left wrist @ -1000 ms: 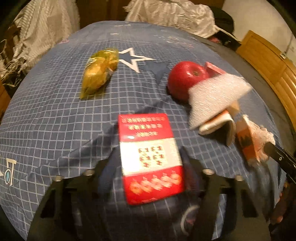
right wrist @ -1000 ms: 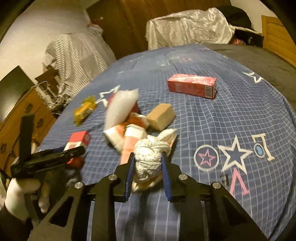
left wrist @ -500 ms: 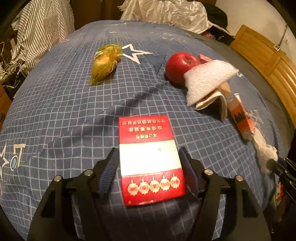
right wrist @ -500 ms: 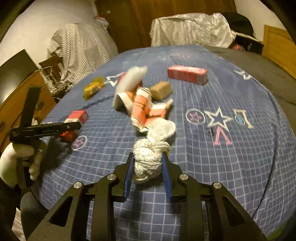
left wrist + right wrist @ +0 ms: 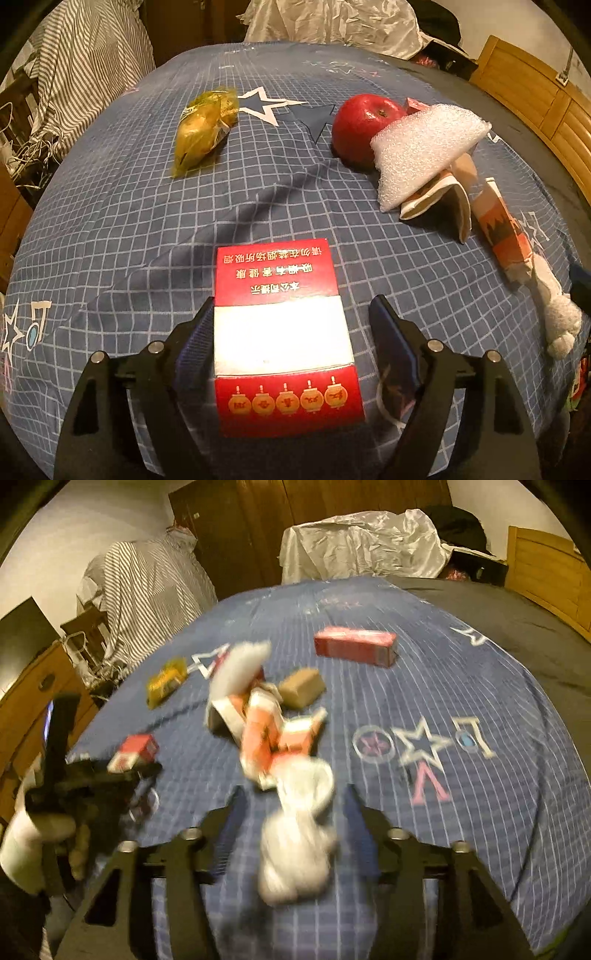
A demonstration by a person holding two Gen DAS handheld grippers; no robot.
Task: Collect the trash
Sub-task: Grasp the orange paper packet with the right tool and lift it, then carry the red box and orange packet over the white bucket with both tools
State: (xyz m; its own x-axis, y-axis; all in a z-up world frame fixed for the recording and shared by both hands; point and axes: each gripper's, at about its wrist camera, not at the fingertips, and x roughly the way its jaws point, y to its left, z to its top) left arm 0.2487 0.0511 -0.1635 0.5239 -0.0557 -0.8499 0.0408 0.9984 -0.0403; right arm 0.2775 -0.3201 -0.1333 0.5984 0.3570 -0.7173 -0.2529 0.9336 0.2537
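Note:
A red and white cigarette box point(image 5: 280, 332) lies flat on the blue checked bedspread point(image 5: 129, 221), between the fingers of my left gripper point(image 5: 291, 306). Those jaws are opening: the left pad is at the box's edge and the right pad stands clear of it. In the blurred right wrist view, a white knotted wad point(image 5: 295, 849) sits between the fingers of my right gripper point(image 5: 295, 794). Its jaws are also opening, with a gap on each side of the wad. Just beyond the wad is a pile of orange and white cartons point(image 5: 262, 734) and a white foam sheet point(image 5: 424, 147).
A red apple point(image 5: 358, 125) sits behind the foam and a yellow snack packet point(image 5: 203, 129) lies far left. A long red box point(image 5: 354, 646) and a brown packet point(image 5: 301, 686) lie farther back. Wooden bed frame point(image 5: 535, 92) on the right, striped cloth point(image 5: 147, 590) at the left.
My right gripper's jaws have spread off the white wad, which it had drawn back from the pile. My left gripper's jaws have widened away from the red box.

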